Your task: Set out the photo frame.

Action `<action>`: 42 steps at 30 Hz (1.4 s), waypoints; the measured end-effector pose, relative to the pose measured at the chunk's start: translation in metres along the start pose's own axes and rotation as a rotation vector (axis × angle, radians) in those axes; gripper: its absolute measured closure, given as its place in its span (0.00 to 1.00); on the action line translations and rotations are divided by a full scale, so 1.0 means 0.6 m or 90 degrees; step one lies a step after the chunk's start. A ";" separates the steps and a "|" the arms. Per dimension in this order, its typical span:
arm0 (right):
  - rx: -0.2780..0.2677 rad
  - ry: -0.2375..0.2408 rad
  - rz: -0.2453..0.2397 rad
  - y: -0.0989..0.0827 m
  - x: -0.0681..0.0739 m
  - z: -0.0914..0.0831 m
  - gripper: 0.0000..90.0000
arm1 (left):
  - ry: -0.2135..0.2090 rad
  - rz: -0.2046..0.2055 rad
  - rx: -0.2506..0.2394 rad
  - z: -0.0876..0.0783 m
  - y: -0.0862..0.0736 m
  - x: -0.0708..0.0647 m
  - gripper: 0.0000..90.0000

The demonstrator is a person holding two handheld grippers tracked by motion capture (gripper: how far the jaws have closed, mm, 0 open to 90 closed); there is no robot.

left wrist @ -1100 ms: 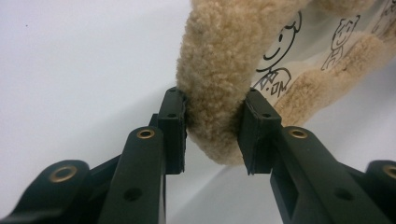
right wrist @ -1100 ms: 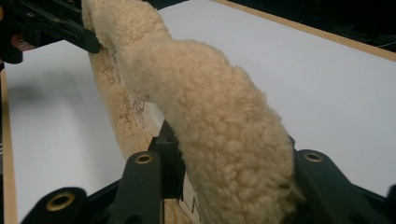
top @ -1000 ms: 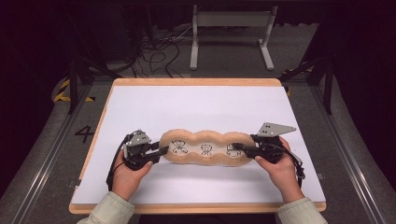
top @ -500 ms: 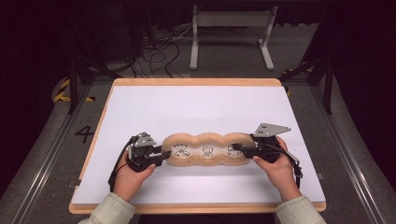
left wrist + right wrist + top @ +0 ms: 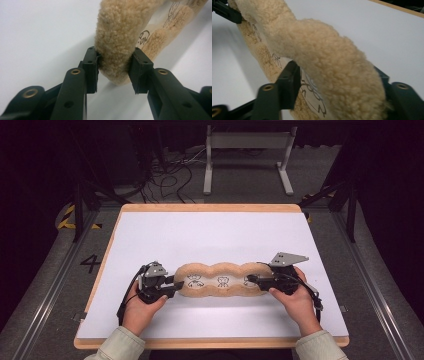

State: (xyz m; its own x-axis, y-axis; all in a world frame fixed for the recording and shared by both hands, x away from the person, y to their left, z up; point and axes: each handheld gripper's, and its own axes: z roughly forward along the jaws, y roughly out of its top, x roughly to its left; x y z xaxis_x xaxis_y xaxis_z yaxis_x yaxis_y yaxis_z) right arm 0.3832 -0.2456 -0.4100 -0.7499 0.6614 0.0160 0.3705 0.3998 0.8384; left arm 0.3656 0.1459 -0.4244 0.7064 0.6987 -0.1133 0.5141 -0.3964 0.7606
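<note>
**Both grippers clamped on ends of fleecy tan pad**

Long tan pad (image 5: 220,280) w/ wavy fleece rim lies across the near half of the white table top (image 5: 215,235), long axis running 9-to-3 o'clock in the high view. It has three lobes, a pale inner face up, and a small black line drawing in each lobe.

Left gripper (image 5: 172,286) is at the pad's 9 o'clock end, held by the person's left hand (image 5: 140,307). In the left gripper view its jaws sit either side of the fleece rim (image 5: 116,42) – both pads (image 5: 93,65) pressed into the pile, clenched on the pad's end. The rest of the pad runs off toward 1 o'clock in that view, w/ the drawings showing on the inner face.

Right gripper (image 5: 251,279) is at the pad's 3 o'clock end, held by the right hand (image 5: 295,302); grey three-cornered plate (image 5: 288,259) sits on top of it. In the right gripper view the fleece rim (image 5: 329,62) fills the space btwn the jaws – left pad (image 5: 291,82) against the inner face beside a drawing, right jaw mostly hidden behind the fleece. So it's grasping the pad too. Far up at 11 o'clock in that view, a black jaw of the other gripper (image 5: 227,12) bites the opposite end.

Wooden edge (image 5: 210,208) borders the white top. Beyond the table at 12 o'clock: cables (image 5: 170,175) on the floor and a grey metal stand (image 5: 247,155). A "4" marking (image 5: 91,263) on the floor at 9 o'clock; yellow-black tape (image 5: 67,217) at approx 10 o'clock.
</note>
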 end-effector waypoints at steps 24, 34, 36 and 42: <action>-0.052 -0.061 0.044 -0.021 -0.007 -0.106 0.20 | 0.002 -0.015 -0.054 -0.062 -0.030 0.017 0.36; -0.057 -0.073 0.064 -0.037 -0.005 -0.148 0.18 | 0.013 -0.015 -0.064 -0.082 -0.050 0.031 0.34; -0.057 -0.074 0.064 -0.040 -0.005 -0.152 0.18 | 0.022 -0.007 -0.063 -0.083 -0.052 0.032 0.33; -0.053 -0.085 0.076 -0.061 -0.009 -0.177 0.17 | 0.025 -0.008 -0.072 -0.092 -0.065 0.041 0.32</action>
State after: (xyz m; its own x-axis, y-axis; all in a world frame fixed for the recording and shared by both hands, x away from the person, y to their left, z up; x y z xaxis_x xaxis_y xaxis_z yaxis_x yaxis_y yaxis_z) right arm 0.3158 -0.3312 -0.3829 -0.6218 0.7817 0.0493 0.4015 0.2640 0.8770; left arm 0.3363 0.2114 -0.4214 0.6798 0.7266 -0.1000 0.4627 -0.3190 0.8271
